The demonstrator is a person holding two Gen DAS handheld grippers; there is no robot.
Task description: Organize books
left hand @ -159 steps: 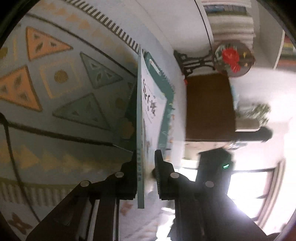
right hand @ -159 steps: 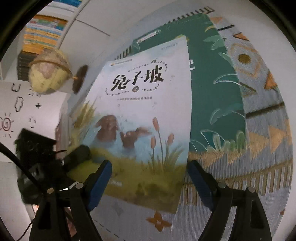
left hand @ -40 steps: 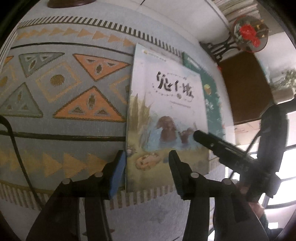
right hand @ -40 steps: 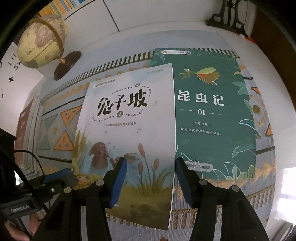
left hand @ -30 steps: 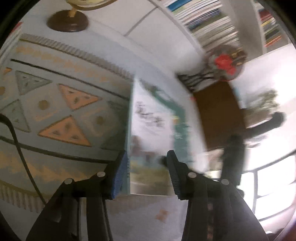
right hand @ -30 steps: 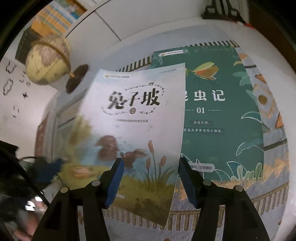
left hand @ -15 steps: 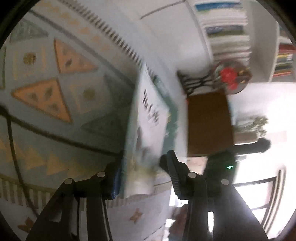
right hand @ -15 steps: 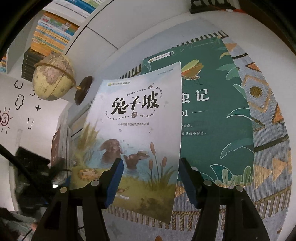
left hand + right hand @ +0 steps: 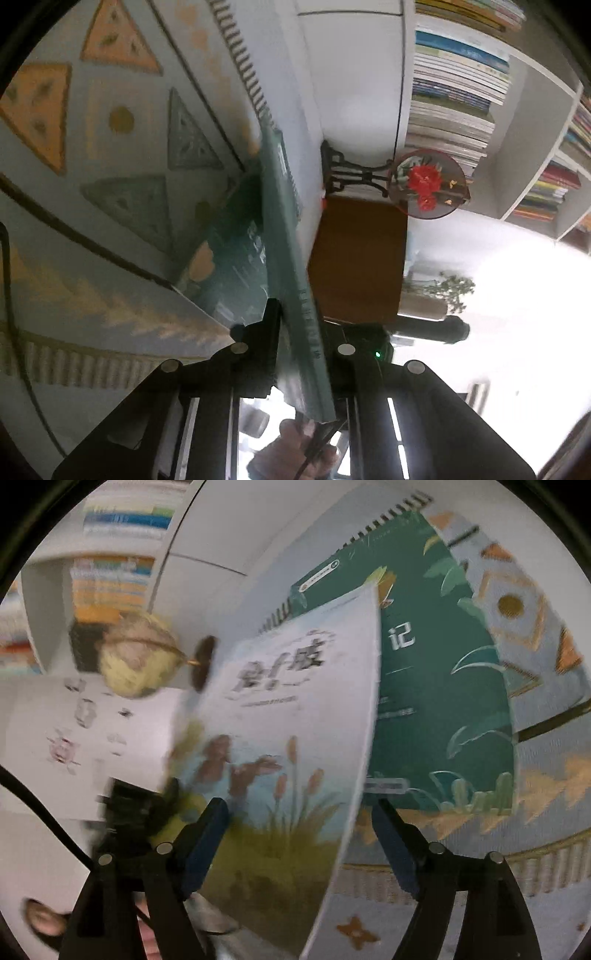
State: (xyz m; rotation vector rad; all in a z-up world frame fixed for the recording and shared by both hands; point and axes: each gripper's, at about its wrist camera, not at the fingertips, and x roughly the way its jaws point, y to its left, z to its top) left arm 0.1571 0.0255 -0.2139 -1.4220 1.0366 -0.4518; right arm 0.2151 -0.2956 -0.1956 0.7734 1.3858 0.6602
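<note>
**Organising books, early stage by the look of it.** Shows the pale rabbit book [image 9: 295, 738] lifted off the patterned mat [image 9: 535, 775] and tilted up, partly in front of the green insect book [image 9: 443, 664]. Shows that green book flat on the mat, cover up, touched by neither tool. Globe [image 9: 140, 664] and white tabletop [image 9: 258, 554] behind; filled shelf [image 9: 454, 92] beyond.

**Progress.** Neither volume yet among the rows on the shelf. Hence, as a judgement, nothing put away so far: one book in hand, one waiting, both left to stack or shelve.

**Left tongs [image 9: 303, 325].** Closed to a narrow gap and clamped on the near edge of the rabbit book. Held book seen edge-on here, as a teal strip running away from the camera. Dark green surface beside that strip perhaps its back cover, perhaps the green book behind; too blurred to tell.

**Right tongs [image 9: 299, 805].** Wide, and opening at this moment. Lower part of the rabbit book between the blue pads [image 9: 207, 834], with neither pad pressing on it and the right-hand one clear beyond the book's free edge. By this reading, book carried on the left grip alone.
</note>
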